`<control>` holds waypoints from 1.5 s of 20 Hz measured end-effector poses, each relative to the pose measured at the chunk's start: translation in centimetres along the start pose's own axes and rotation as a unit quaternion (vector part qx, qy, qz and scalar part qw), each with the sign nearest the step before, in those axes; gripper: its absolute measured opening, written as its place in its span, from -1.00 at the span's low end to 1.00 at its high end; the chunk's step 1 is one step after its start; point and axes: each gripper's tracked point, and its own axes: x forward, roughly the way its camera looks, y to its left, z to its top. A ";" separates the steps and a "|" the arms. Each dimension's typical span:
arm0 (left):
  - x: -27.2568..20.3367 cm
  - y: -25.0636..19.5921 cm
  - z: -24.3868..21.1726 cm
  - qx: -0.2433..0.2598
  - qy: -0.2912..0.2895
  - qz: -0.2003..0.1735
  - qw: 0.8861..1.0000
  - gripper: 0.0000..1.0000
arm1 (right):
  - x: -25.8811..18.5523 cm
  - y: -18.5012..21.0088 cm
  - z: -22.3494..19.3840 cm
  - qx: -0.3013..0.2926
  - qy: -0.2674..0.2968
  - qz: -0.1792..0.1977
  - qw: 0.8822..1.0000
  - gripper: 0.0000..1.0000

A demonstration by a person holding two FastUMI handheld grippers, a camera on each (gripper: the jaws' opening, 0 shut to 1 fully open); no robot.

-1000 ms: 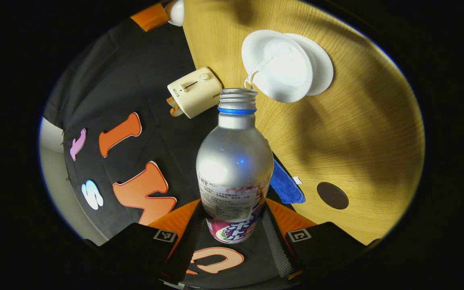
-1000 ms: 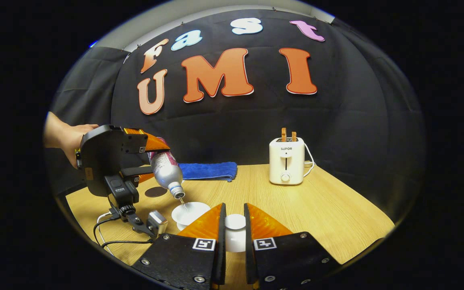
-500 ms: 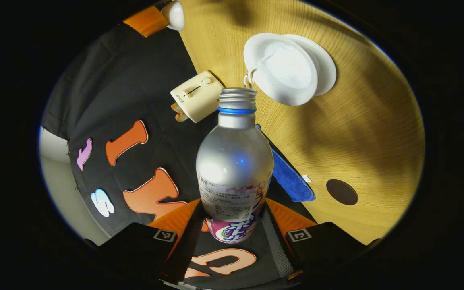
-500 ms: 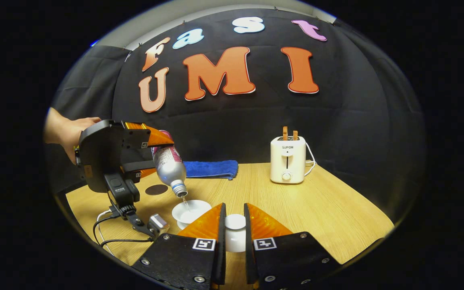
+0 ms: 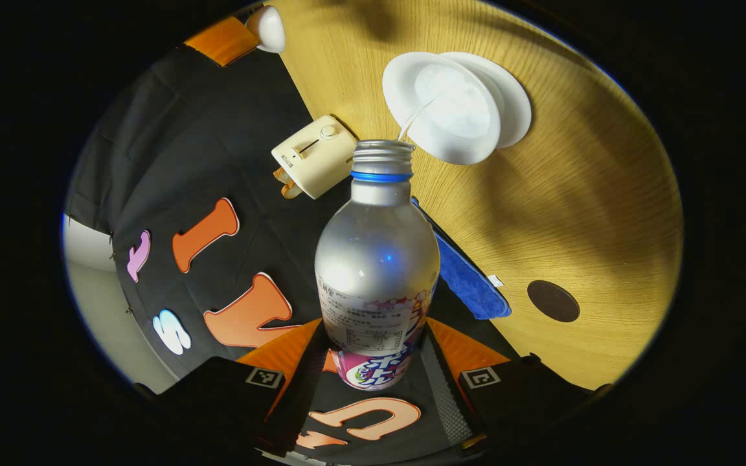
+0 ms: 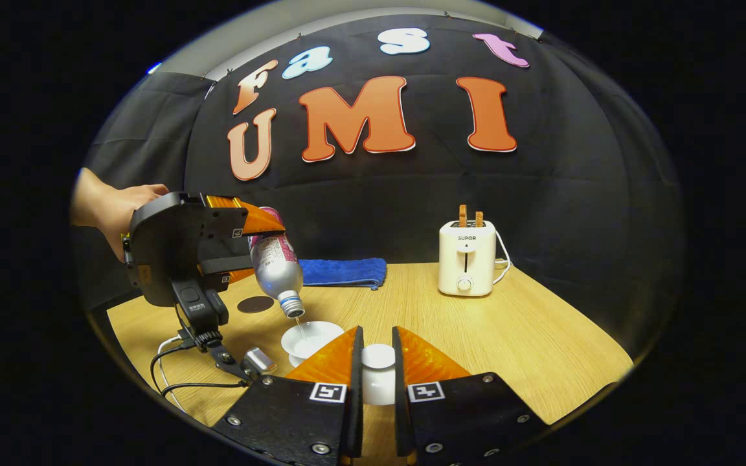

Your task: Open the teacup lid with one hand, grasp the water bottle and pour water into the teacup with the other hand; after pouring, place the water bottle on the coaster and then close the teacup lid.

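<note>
The left gripper [image 5: 373,369] keeps its fingers pinched on the base of the water bottle [image 5: 376,259], tipped neck-down over the open teacup [image 5: 454,107] on its saucer — a thin stream of water now runs from the mouth into the cup, longer than half a second ago. In the right gripper view the bottle [image 6: 276,268] sits slightly higher and steeper. The right gripper [image 6: 377,369] still holds the teacup lid [image 6: 378,362] between its fingers, above the bench [image 6: 541,343]. The coaster [image 5: 553,301] lies bare near the blue towel [image 5: 467,278].

A staged recording booth: black cloth wall [image 6: 373,194] behind a wooden table [image 6: 509,330] with toaster [image 6: 467,257].
</note>
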 end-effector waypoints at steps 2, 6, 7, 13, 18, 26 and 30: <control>0.1 0.0 -0.1 0.000 0.001 0.001 1.000 0.70 | -0.1 0.1 0.0 -0.001 0.001 0.002 1.000 -0.60; 0.1 0.1 -0.2 -0.004 0.003 0.003 1.000 0.72 | 0.0 0.3 -0.1 -0.002 0.001 0.003 1.000 -0.60; 0.0 0.0 -0.2 -0.004 0.004 0.005 1.000 0.70 | 0.1 0.4 0.0 -0.001 0.001 0.005 1.000 -0.60; 0.1 0.0 -0.2 -0.016 0.004 0.012 1.000 0.72 | 0.3 0.4 -0.1 -0.001 0.004 0.003 1.000 -0.60; 0.2 -0.2 -0.5 -0.065 -0.001 0.027 0.998 0.70 | 0.5 0.4 0.0 0.010 0.000 0.006 1.000 -0.60; -1.4 1.6 -3.3 -0.229 0.007 0.109 0.967 0.68 | 2.2 1.8 1.5 0.007 -0.009 0.016 1.000 -0.60; -3.0 3.4 -6.2 -0.329 0.019 0.177 0.927 0.69 | 3.3 3.0 2.0 -0.003 -0.010 0.019 1.000 -0.60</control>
